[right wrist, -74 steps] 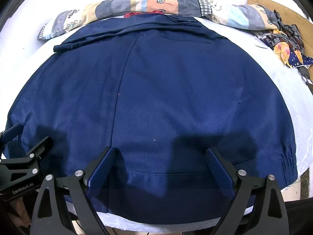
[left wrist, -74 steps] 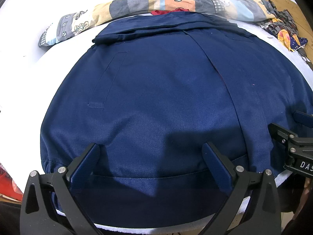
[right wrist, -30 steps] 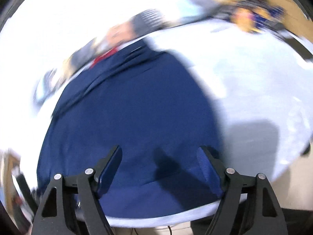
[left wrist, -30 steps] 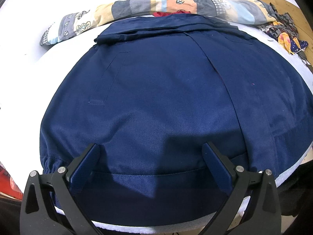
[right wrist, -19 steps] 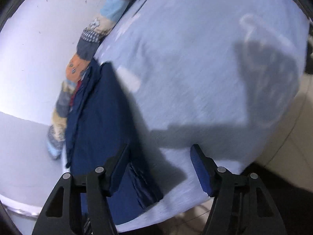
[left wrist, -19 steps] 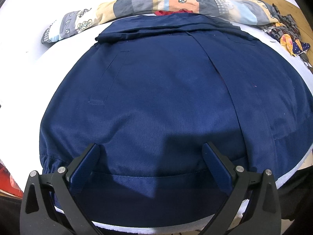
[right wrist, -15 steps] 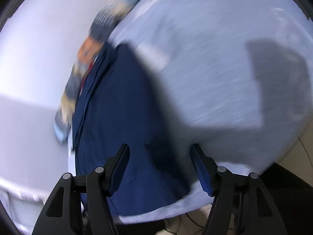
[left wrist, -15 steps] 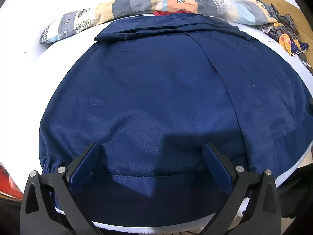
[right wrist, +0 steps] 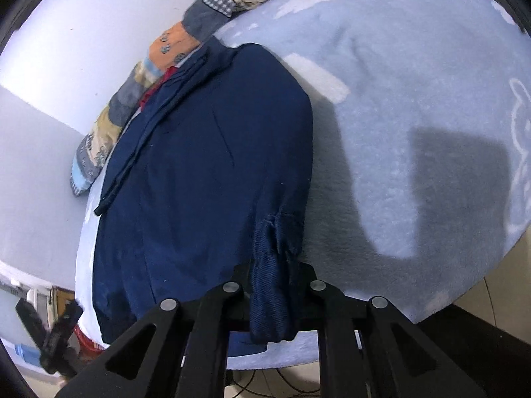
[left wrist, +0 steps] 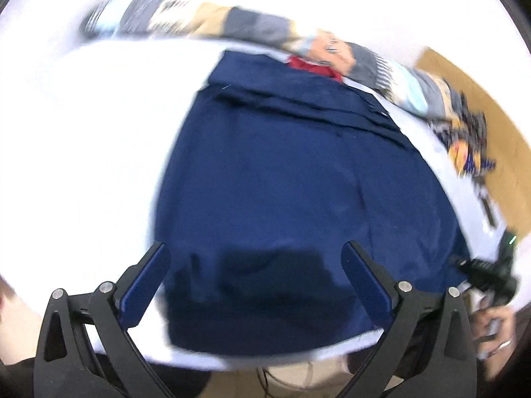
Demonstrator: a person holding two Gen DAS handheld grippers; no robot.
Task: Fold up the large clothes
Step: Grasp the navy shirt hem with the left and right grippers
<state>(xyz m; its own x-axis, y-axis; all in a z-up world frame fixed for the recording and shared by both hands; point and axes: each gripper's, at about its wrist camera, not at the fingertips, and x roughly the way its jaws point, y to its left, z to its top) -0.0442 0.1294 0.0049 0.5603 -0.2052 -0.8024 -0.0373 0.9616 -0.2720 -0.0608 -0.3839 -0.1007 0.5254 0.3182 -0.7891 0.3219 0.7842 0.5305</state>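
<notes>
A large navy blue jacket (left wrist: 298, 192) lies flat on a pale blue bed cover (right wrist: 415, 116). It also shows in the right wrist view (right wrist: 205, 165). My left gripper (left wrist: 255, 275) is open and empty above the jacket's near hem, towards its left corner. My right gripper (right wrist: 273, 275) is shut on the jacket's gathered near right hem corner (right wrist: 275, 265), at the bed's edge. The right gripper also shows at the far right of the left wrist view (left wrist: 484, 272), blurred.
A rolled patchwork quilt (left wrist: 252, 30) lies along the far side, with a red piece (left wrist: 312, 66) beside the jacket's collar. Patterned cloth scraps (left wrist: 468, 142) lie on a wooden board (left wrist: 497, 112) at the right. The bed edge and floor (right wrist: 481, 305) are close below.
My right gripper swung to the jacket's right corner and shut on it. My left gripper shifted left towards the jacket's left side; its view is now blurred.
</notes>
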